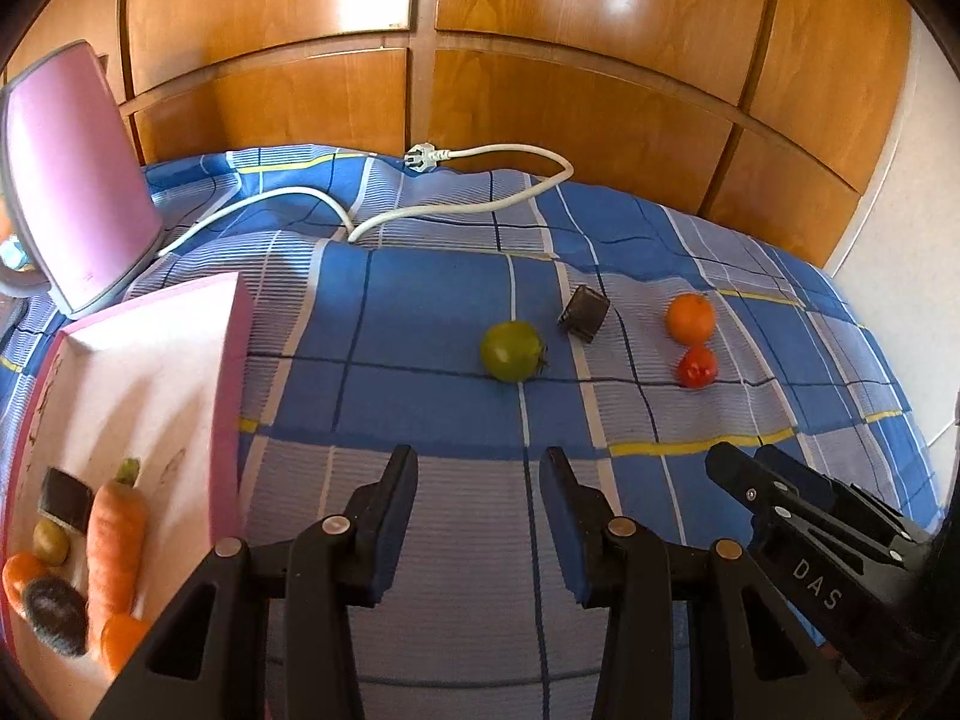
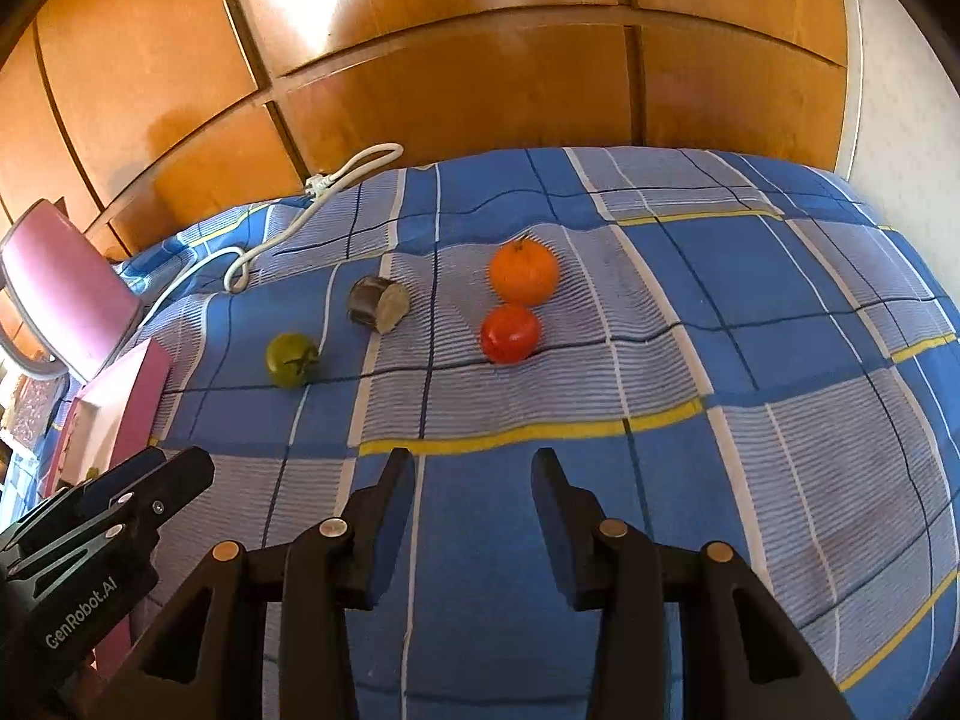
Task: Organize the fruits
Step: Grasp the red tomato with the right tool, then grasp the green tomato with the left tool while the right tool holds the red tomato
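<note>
Left wrist view: your left tongs (image 1: 478, 468) stand parted with nothing between the pads, above the blue checked bedspread (image 1: 420, 300); ahead of them lie a green tomato (image 1: 512, 351), a dark cut piece of vegetable (image 1: 583, 312), an orange (image 1: 690, 317) and, touching it on the near side, a red tomato (image 1: 698, 366); at left a pink tray (image 1: 150, 372) holds a carrot (image 1: 115, 546), a small green fruit (image 1: 50, 542) and other pieces; a white power cable (image 1: 480, 192) runs along the far edge of the bed; the right tongs (image 1: 744, 468) enter at lower right.

Right wrist view: your right tongs (image 2: 473, 468) are likewise parted and empty; the red tomato (image 2: 510, 333) lies ahead, the orange (image 2: 524, 272) just behind it, the cut piece (image 2: 378, 303) and green tomato (image 2: 292, 359) further left; the tray's edge (image 2: 135, 402) shows at left.
</note>
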Available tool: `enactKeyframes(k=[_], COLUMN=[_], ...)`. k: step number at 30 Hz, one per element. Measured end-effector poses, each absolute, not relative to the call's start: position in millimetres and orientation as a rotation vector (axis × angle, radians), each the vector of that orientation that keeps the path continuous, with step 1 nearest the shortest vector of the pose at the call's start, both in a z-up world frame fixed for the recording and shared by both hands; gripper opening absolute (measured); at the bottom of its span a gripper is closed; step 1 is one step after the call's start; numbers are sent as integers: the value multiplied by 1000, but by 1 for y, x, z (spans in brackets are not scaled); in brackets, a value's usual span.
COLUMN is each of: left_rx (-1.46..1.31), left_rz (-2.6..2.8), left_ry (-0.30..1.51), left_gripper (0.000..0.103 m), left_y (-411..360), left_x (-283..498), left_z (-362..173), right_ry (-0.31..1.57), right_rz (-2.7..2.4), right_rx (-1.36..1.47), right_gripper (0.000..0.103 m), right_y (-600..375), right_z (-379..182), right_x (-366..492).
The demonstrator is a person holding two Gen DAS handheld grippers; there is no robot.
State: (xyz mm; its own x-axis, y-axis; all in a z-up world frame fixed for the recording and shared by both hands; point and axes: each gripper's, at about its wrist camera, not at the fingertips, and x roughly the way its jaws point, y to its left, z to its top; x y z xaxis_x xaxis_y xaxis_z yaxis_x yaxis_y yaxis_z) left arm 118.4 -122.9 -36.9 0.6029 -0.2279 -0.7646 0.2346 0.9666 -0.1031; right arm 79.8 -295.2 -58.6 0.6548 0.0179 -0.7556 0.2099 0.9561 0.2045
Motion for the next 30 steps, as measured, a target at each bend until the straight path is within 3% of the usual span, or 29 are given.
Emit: enactKeyframes(k=[21,25,30], left_rx=[4,-1,5], left_rz=[-250,-253,-261], left_ry=[922,923,913], left_gripper=[47,47,47], left_y=[-153,-155,-161], left_x=[186,193,199], left_z=[-55,-61,-65], right_ry=[875,871,868], right_rz=[-180,-158,-151], right_rx=[246,205,197], right_gripper=[41,30,30], right_y=[-317,-312,-311], right_z=[-79,-80,-79], right_x=[155,163,164])
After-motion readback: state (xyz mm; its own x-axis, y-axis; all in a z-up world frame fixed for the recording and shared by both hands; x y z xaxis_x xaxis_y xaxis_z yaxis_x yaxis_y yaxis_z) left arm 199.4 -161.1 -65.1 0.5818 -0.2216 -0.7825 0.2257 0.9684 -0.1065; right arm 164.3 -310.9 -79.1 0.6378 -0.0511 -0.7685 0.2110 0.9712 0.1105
